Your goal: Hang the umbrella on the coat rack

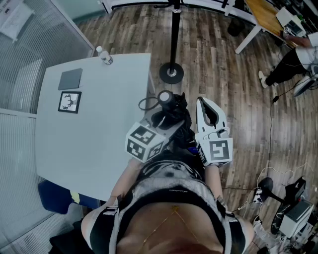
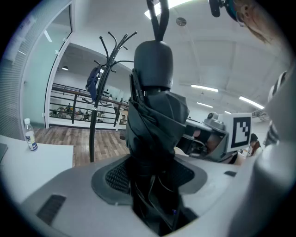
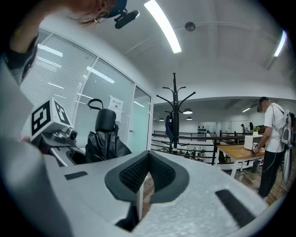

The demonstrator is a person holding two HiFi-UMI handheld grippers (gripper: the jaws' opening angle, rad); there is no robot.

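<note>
The folded black umbrella (image 1: pixel 173 113) stands upright between the jaws of my left gripper (image 1: pixel 166 122), which is shut on its cloth body. Its round handle cap and strap loop point up and away from me. In the left gripper view the umbrella (image 2: pixel 155 115) fills the middle, with the pads (image 2: pixel 118 176) pressed against it. My right gripper (image 1: pixel 207 106) hovers just right of the umbrella, shut with nothing in it, and its pads (image 3: pixel 134 173) almost meet. The black coat rack (image 1: pixel 174 34) stands on the wooden floor straight ahead; its hooks (image 2: pixel 111 46) show beyond the umbrella, and its pole (image 3: pixel 175 111) too.
A white table (image 1: pixel 89 129) lies at my left with a water bottle (image 1: pixel 105 56), a grey pad (image 1: pixel 70 79) and a marker card (image 1: pixel 69 102). A person (image 1: pixel 293 59) stands by a wooden desk (image 1: pixel 266 15) at far right. Cables and equipment (image 1: pixel 293 208) crowd the lower right floor.
</note>
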